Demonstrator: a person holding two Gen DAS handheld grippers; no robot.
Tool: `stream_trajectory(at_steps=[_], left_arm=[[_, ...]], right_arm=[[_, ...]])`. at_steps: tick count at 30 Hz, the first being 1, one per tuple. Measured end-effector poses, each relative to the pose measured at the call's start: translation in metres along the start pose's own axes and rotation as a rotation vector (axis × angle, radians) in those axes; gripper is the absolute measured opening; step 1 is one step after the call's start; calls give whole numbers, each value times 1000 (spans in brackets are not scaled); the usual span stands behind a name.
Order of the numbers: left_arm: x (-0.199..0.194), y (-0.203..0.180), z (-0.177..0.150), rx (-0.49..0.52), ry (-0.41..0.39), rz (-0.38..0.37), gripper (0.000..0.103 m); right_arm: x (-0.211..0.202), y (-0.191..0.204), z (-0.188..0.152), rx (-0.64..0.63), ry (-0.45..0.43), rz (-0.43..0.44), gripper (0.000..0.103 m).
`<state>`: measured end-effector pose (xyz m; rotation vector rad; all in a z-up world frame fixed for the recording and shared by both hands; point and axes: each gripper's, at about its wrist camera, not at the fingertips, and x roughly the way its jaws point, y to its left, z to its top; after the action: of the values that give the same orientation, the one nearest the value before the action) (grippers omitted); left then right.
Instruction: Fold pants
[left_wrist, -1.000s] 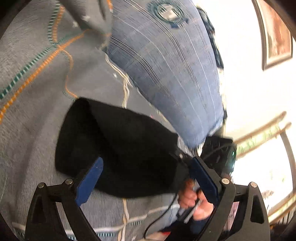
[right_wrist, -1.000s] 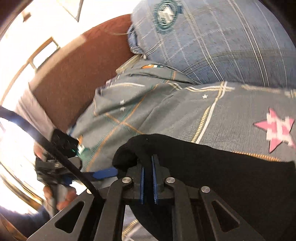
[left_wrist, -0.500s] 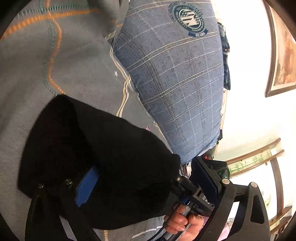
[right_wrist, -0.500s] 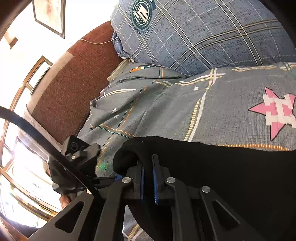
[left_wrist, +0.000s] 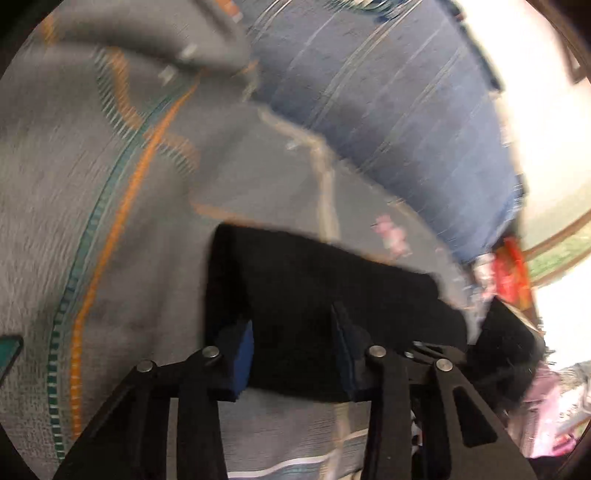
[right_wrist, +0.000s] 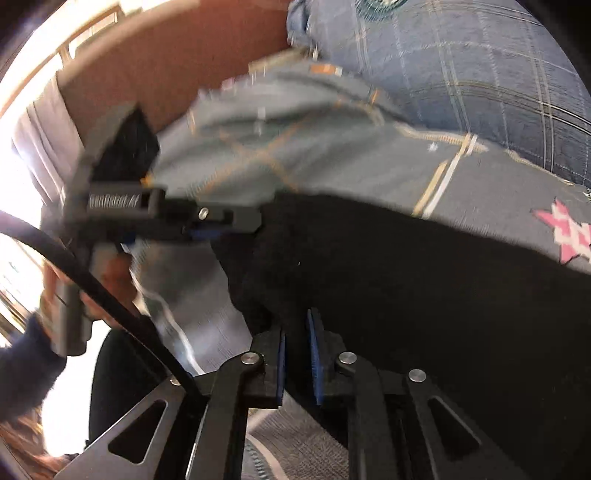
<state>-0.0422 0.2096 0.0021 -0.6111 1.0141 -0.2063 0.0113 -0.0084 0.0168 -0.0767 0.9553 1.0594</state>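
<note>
The left tool (left_wrist: 295, 343) has just been closing, black pants (left_wrist: 314, 291) between its fingers on the bed (left_wrist: 74, 221). Only the right view shows the person's hand (right_wrist: 107, 280) at nine o'clock, while the right tool (right_wrist: 297, 354) has just been parting (pants fold between, grip unclear).

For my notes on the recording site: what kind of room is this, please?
Most likely a bedroom. The black pants lie on a bed with a grey patterned bedsheet, a blue checked pillow rests at its head, and a brown headboard stands behind.

Two grippers, left gripper (left_wrist: 295, 347) and right gripper (right_wrist: 295, 354), one black pants (left_wrist: 317, 280), one blue pillow (left_wrist: 399, 110), one bedsheet (left_wrist: 92, 203).
</note>
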Motion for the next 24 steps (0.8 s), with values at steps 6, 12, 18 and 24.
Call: stream_trajectory(at_steps=[6,12,18,24], left_arm=[[-3,2,-12,28,-23,163,27],[-31,-21,-19,89,-105,205,53],[-27,-67,-25,187,-123,150,67],[13,-95,-34,222,-59,139,67]], right_arm=[[-24,5,-10,-55,-5,15,65],[-84,-23,-35,16,-95,-99,65],[-132,-80,-48,156,-160,-281,65],[-138,-125,-13,218,-222,-307,66]])
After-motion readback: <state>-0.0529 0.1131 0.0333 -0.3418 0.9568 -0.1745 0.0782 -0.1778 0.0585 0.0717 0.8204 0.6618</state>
